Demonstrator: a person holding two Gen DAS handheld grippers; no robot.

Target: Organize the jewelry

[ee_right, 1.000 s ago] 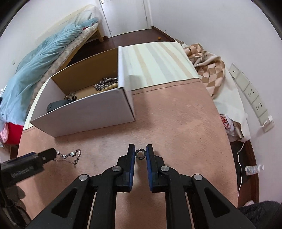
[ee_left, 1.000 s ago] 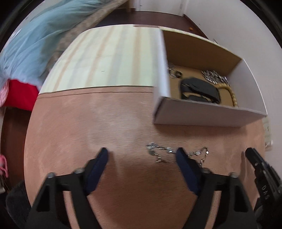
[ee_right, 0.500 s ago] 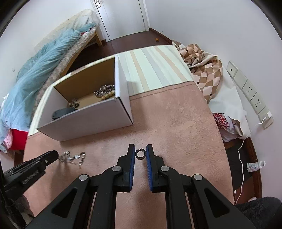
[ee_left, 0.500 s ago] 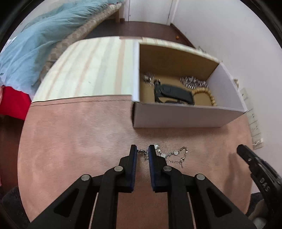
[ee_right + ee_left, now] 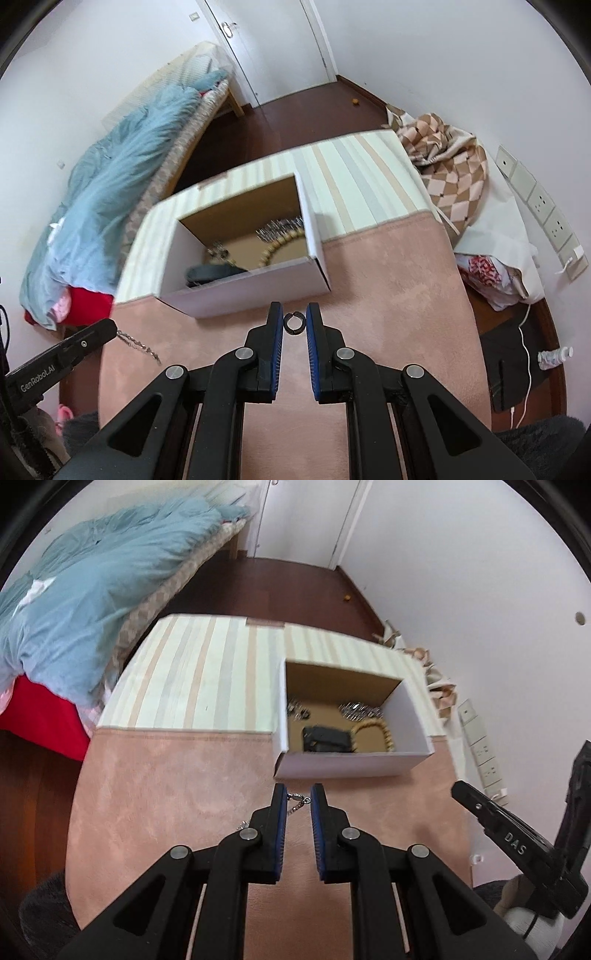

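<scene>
White walls point(image 5: 443, 55), dark wood floor point(image 5: 295, 587)

blue duvet point(image 5: 92, 602) | checkered blanket point(image 5: 447, 166) | wall sockets point(image 5: 543, 206) | maybe bottle point(image 5: 554, 356)

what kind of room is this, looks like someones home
Most likely a bedroom in a home: a bed with a rumpled blue duvet, a white door and wall sockets surround the pink-covered table holding the jewelry box.

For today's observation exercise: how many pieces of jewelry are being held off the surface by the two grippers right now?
2. A silver chain hangs pinched in the left gripper. A small dark ring sits clamped in the right gripper. More jewelry lies in the box, some possibly hidden.
</scene>
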